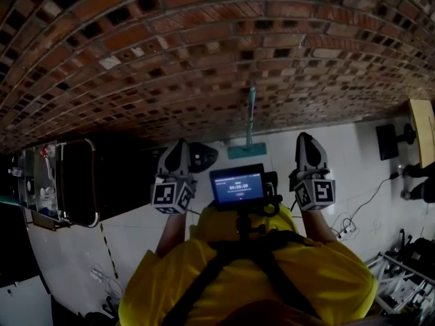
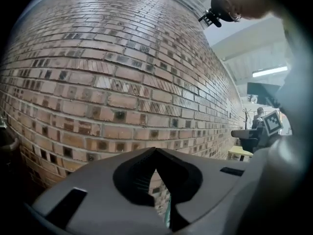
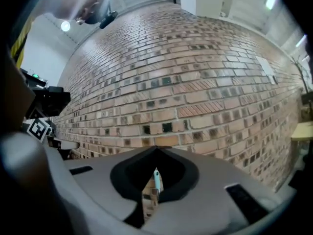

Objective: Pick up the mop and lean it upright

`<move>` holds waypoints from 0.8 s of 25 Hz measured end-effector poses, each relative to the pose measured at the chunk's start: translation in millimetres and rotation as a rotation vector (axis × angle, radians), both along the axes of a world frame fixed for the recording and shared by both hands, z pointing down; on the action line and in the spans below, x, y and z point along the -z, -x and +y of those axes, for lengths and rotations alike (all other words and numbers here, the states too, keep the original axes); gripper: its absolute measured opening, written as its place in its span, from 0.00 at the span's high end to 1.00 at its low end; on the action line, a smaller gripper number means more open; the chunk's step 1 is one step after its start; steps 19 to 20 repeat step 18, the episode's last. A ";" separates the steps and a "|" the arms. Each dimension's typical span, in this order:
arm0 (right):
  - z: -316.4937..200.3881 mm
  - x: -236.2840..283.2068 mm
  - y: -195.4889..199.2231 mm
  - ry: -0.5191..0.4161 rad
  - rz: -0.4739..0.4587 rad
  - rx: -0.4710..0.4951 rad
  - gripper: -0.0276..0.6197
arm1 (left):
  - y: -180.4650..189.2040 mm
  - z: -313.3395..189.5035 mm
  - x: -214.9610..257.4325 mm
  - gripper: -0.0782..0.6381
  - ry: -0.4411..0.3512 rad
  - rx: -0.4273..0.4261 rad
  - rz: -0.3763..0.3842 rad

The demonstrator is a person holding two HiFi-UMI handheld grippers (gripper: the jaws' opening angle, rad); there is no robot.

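The mop stands upright against the brick wall (image 1: 204, 60), its teal handle (image 1: 251, 114) rising from a flat teal head (image 1: 246, 151) on the white floor. Both grippers are held up short of it, apart from the mop. My left gripper (image 1: 180, 147) is left of the mop and my right gripper (image 1: 305, 141) is to its right. In the left gripper view the jaws (image 2: 155, 152) meet at the tips with nothing held; a teal sliver of the mop (image 2: 167, 214) shows below. The right gripper (image 3: 156, 150) is shut and empty, with the mop handle (image 3: 157, 180) seen beyond it.
A dark cart with a metal frame (image 1: 75, 182) stands at the left by the wall. A round black object (image 1: 204, 156) lies beside the mop head. Cables (image 1: 353, 219) trail over the floor at the right, near a wooden board (image 1: 425, 131) and metal gear (image 1: 408, 277).
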State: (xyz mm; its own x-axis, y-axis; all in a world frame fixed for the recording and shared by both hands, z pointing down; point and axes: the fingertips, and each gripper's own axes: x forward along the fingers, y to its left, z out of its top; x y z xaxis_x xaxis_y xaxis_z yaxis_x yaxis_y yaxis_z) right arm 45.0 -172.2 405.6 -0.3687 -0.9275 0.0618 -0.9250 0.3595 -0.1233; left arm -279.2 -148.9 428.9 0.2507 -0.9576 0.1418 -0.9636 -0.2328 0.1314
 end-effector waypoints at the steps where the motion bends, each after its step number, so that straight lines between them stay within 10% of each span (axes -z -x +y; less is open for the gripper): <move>1: -0.7 -1.6 -0.8 0.004 -0.007 -0.002 0.95 | -2.1 0.2 0.7 0.89 -0.001 -0.003 -0.008; 20: -0.9 -5.0 16.3 -0.016 0.043 0.037 0.95 | -0.3 4.0 -2.3 0.89 0.002 -0.001 -0.028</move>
